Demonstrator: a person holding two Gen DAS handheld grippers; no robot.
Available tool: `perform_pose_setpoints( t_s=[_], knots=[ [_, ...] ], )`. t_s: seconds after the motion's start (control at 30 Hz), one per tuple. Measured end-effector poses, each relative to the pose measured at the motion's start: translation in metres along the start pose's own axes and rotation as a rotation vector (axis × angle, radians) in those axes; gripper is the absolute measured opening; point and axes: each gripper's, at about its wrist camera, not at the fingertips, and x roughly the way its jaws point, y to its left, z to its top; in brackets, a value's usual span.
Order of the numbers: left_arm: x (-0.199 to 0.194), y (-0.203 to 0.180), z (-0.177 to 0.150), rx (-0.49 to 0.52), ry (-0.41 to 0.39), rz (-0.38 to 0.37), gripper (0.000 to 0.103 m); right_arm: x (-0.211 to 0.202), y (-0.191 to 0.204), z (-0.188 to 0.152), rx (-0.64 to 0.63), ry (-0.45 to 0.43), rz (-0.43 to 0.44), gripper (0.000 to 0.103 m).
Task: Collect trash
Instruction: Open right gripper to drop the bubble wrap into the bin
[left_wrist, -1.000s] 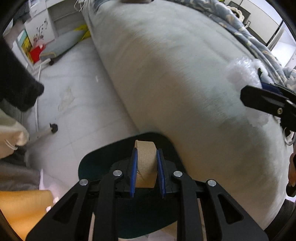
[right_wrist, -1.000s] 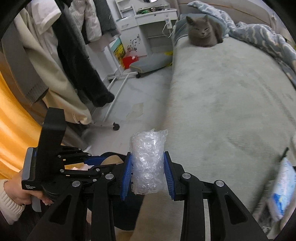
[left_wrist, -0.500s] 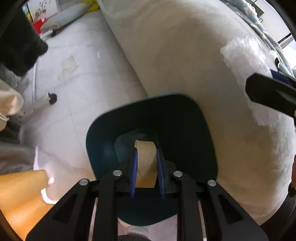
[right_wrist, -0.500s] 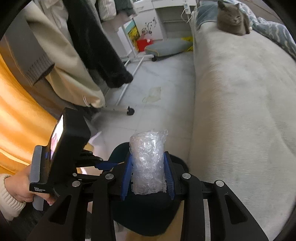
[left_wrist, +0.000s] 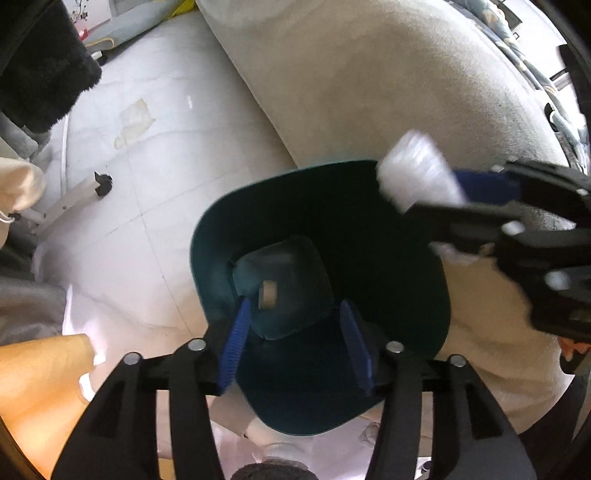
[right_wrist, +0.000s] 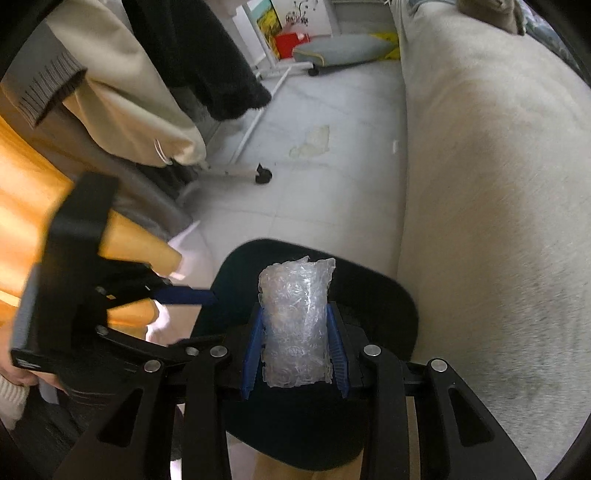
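- Cardboard first: the brown tape core (left_wrist: 267, 294) that sat between your left gripper (left_wrist: 295, 341) pads a moment ago is no longer there; it shows small and blurred inside the dark teal bin (left_wrist: 424, 332), at or near the bottom.
- Your left jaws are opening, with nothing between the blue pads (left_wrist: 232, 343); they hang directly over the bin mouth. That piece counts as collected.
- Your right gripper (right_wrist: 295, 345) is clamped narrow on the roll of bubble wrap (right_wrist: 295, 325), pads pressing both its sides. Compared with a second ago it has come down from the bed's edge and now sits over the bin's rim (right_wrist: 406, 302).
- In the left view the wrap (left_wrist: 417, 173) is above the far rim, not yet well inside, so letting go here risks it glancing off the edge toward the grey bed (left_wrist: 369, 92).
- Next move, as I judge it: carry the wrap further over the opening, then release, and lift your left gripper clear so the two tools don't meet.
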Motion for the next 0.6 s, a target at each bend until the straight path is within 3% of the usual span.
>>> perform_pose_setpoints(
  t_s=[0.23, 0.6],
  knots=[
    [-0.027, 0.008, 0.003, -0.008, -0.112, 0.028, 0.065, 0.021, -0.001, -0.006, 0.012, 0.055, -0.026, 0.034],
    [-0.076, 0.008, 0.015, 0.010, -0.351, 0.041, 0.060, 0.049, -0.001, -0.018, 0.003, 0.133, -0.051, 0.034]
  ],
)
